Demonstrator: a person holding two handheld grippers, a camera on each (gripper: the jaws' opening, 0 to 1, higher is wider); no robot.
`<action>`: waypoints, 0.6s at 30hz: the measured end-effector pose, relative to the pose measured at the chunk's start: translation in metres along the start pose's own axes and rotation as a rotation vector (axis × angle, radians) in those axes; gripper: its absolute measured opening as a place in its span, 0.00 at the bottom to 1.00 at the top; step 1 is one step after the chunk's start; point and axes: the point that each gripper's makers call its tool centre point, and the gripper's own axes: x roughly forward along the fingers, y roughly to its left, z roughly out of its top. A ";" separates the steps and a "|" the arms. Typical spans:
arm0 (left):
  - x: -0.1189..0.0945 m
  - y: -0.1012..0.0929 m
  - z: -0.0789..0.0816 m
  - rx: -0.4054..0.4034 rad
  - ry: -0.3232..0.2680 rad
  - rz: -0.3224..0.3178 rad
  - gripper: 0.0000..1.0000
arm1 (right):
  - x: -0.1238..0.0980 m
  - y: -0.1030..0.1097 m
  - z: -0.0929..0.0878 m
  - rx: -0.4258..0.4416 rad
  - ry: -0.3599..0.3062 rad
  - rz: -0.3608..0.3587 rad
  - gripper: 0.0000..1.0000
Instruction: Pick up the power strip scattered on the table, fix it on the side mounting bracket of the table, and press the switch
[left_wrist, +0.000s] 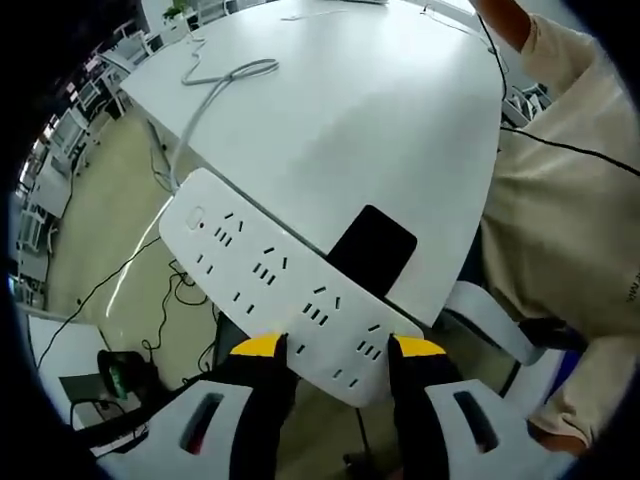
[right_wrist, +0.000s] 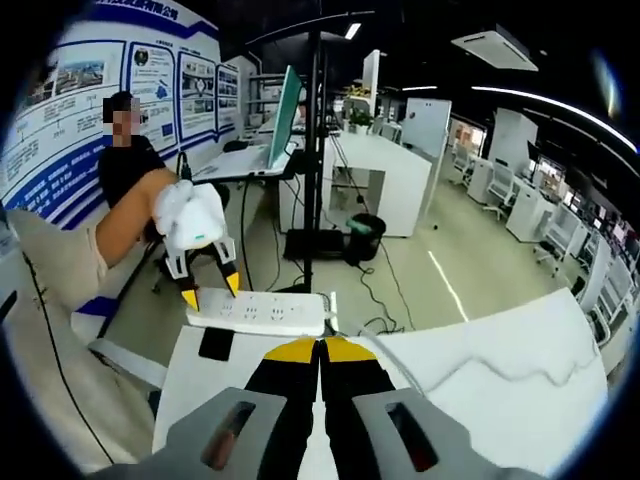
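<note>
My left gripper (left_wrist: 340, 346) is shut on one end of the white power strip (left_wrist: 255, 270), its yellow-tipped jaws pressing both long sides. The strip hangs tilted beyond the edge of the white table (left_wrist: 380, 110), right beside a black mounting bracket (left_wrist: 372, 250) on that edge. Its grey cable (left_wrist: 215, 85) trails back across the tabletop. From the right gripper view, the left gripper (right_wrist: 211, 291) holds the power strip (right_wrist: 262, 312) level at the table's far edge, near the black bracket (right_wrist: 215, 343). My right gripper (right_wrist: 321, 350) hovers over the table (right_wrist: 480, 400), shut on nothing.
A person in a beige top (left_wrist: 560, 200) stands close at the table's side by a white chair (left_wrist: 490, 320). Cables (left_wrist: 165, 300) lie on the floor below. A black pole (right_wrist: 312, 160) with a monitor, desks and a seated person (right_wrist: 130, 150) lie beyond the table.
</note>
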 end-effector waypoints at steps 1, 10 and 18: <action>0.000 0.000 0.000 0.000 -0.003 0.000 0.45 | 0.003 0.001 0.000 0.000 0.002 0.004 0.00; 0.001 0.001 0.001 0.006 0.011 -0.001 0.45 | 0.023 0.000 0.003 0.005 0.016 0.030 0.00; 0.000 0.001 0.000 0.007 0.004 -0.001 0.45 | 0.042 0.001 0.004 0.016 0.023 0.047 0.00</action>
